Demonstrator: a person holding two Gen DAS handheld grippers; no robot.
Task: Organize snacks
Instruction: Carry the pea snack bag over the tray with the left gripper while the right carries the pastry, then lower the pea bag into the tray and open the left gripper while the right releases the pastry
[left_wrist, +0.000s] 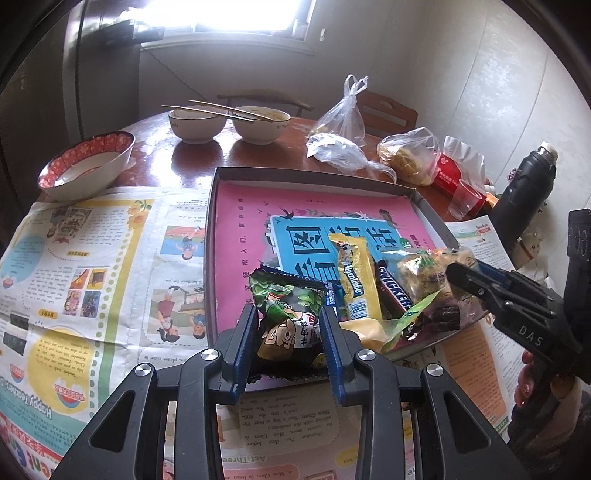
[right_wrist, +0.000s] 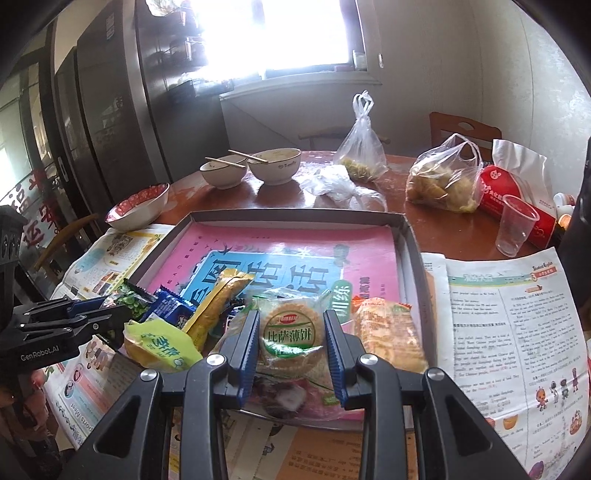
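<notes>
A shallow grey tray (left_wrist: 211, 229) (right_wrist: 410, 254) lined with a pink book cover holds a pile of snacks at its near edge. My left gripper (left_wrist: 287, 314) (right_wrist: 118, 312) is shut on a green pea snack packet (left_wrist: 284, 295) at the pile's left end. My right gripper (right_wrist: 291, 319) (left_wrist: 456, 275) is shut on a round cracker pack with a green label (right_wrist: 290, 334) at the right side. Between them lie a yellow bar (left_wrist: 354, 273), a Snickers bar (left_wrist: 395, 291), a blue packet (right_wrist: 171, 310) and a yellow-green packet (right_wrist: 159, 345). An orange cracker packet (right_wrist: 388, 332) rests to the right.
Newspaper (left_wrist: 92, 258) covers the near half of the wooden table. Behind the tray stand two white bowls with chopsticks (left_wrist: 229, 123), a red-rimmed bowl (left_wrist: 86, 164), plastic bags (right_wrist: 443, 181), a red tissue pack (right_wrist: 517, 206), a clear cup (right_wrist: 515, 225) and a black flask (left_wrist: 524, 184).
</notes>
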